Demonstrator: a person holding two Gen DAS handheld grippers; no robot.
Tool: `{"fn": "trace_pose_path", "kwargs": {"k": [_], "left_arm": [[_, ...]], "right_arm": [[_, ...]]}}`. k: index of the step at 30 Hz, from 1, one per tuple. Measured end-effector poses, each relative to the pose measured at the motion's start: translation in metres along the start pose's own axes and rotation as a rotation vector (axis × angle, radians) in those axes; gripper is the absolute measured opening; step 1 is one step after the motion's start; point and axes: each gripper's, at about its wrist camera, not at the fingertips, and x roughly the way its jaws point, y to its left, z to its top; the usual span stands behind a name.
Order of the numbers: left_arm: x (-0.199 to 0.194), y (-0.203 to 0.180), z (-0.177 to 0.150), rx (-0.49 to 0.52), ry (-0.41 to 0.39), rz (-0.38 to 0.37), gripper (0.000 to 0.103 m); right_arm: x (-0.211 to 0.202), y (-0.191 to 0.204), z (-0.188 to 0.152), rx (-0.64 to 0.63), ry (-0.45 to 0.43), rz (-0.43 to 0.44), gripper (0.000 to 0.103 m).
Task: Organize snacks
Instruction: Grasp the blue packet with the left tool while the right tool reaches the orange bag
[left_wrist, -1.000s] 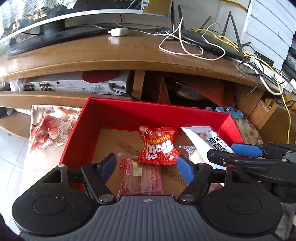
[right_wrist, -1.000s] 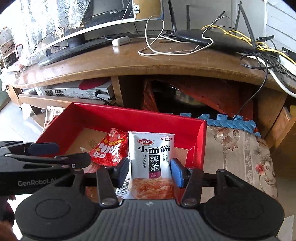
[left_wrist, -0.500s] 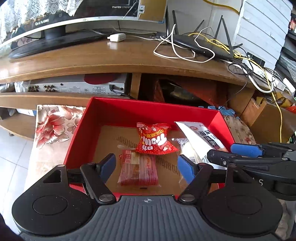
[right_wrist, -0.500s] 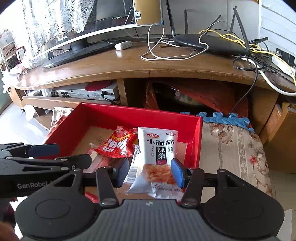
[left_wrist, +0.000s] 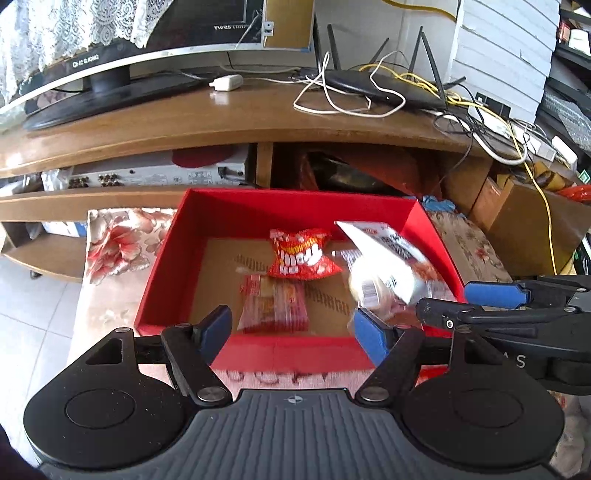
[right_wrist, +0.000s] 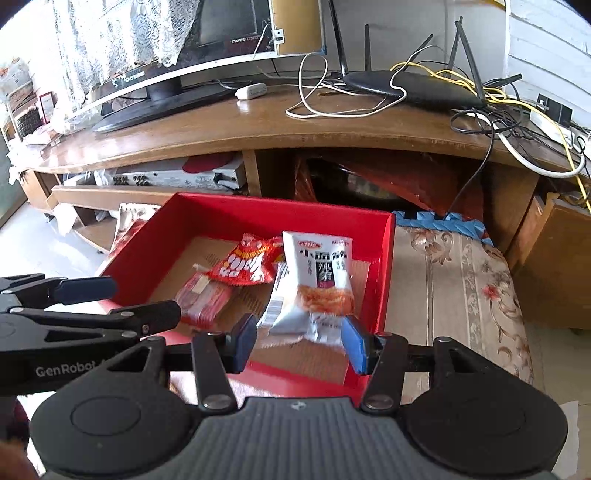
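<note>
A red box (left_wrist: 221, 210) (right_wrist: 258, 210) holds three snacks: a red crinkled packet (left_wrist: 301, 254) (right_wrist: 247, 264), a clear flat red pack (left_wrist: 273, 302) (right_wrist: 201, 301) and a white spicy-strip packet (left_wrist: 388, 266) (right_wrist: 319, 275). The white packet lies tilted against the box's right wall, blurred. My left gripper (left_wrist: 291, 330) is open and empty above the box's near wall. My right gripper (right_wrist: 301, 343) is open, just behind the white packet and apart from it. The right gripper also shows at the right edge of the left wrist view (left_wrist: 480, 302).
The box rests on a floral cushion (right_wrist: 454, 280) (left_wrist: 118, 243). Behind it stands a wooden TV stand (left_wrist: 258, 118) with a monitor (right_wrist: 166, 55), a router (right_wrist: 413, 86), loose cables and a player (left_wrist: 155, 173) on a lower shelf. Tiled floor lies at left.
Both grippers have pulled back and up from the box. The right gripper has opened and let go of the white packet, which has dropped into the box's right side.
</note>
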Motion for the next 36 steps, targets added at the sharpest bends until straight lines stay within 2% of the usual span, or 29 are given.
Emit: {"fn": "trace_pose_path", "kwargs": {"k": [19, 36], "left_arm": [[-0.012, -0.026, -0.041, 0.074, 0.077, -0.034, 0.076], [-0.001, -0.046, -0.059, 0.118, 0.138, -0.057, 0.077]], "right_arm": [[-0.024, -0.001, -0.049, -0.018, 0.092, -0.068, 0.043], [-0.03, -0.009, -0.073, -0.05, 0.124, -0.136, 0.043]]}}
